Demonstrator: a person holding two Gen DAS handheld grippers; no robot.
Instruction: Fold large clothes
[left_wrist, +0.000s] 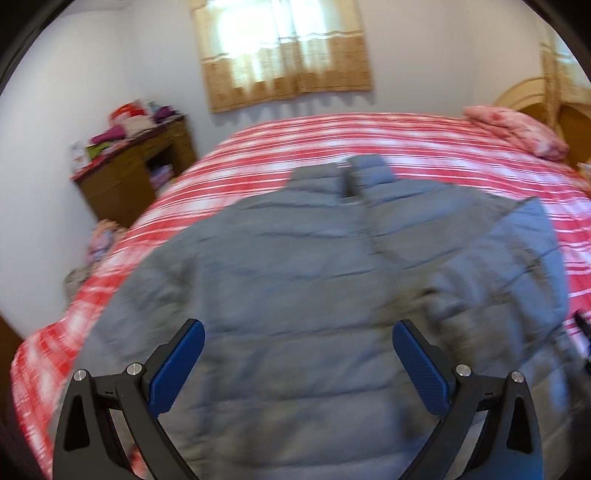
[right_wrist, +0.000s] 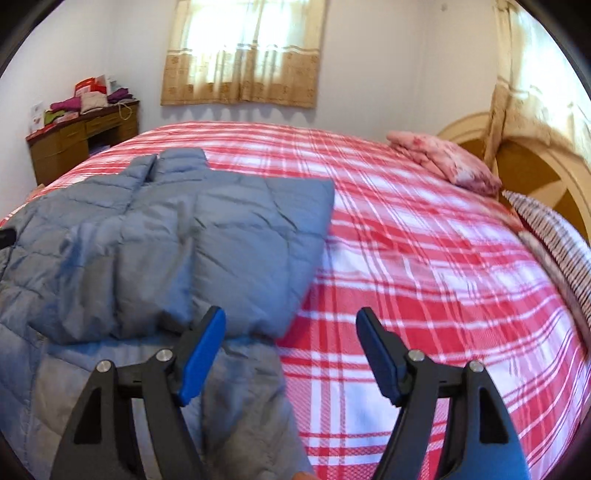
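A grey quilted puffer jacket (left_wrist: 295, 258) lies spread on the red and white plaid bed (left_wrist: 332, 136), collar toward the far side. Its right sleeve (right_wrist: 236, 236) is folded over onto the body. My left gripper (left_wrist: 299, 332) hovers open above the jacket's lower body, with nothing between its blue pads (left_wrist: 177, 373). In the right wrist view the same jacket (right_wrist: 110, 240) fills the left side. My right gripper (right_wrist: 291, 325) is open over the jacket's right edge and the plaid cover (right_wrist: 424, 258), holding nothing.
A folded pink blanket (right_wrist: 443, 158) and a striped pillow (right_wrist: 554, 236) lie near the wooden headboard (right_wrist: 535, 162) on the right. A brown desk (left_wrist: 136, 173) piled with clothes stands at the far left by the wall. A curtained window (left_wrist: 284, 51) is behind the bed.
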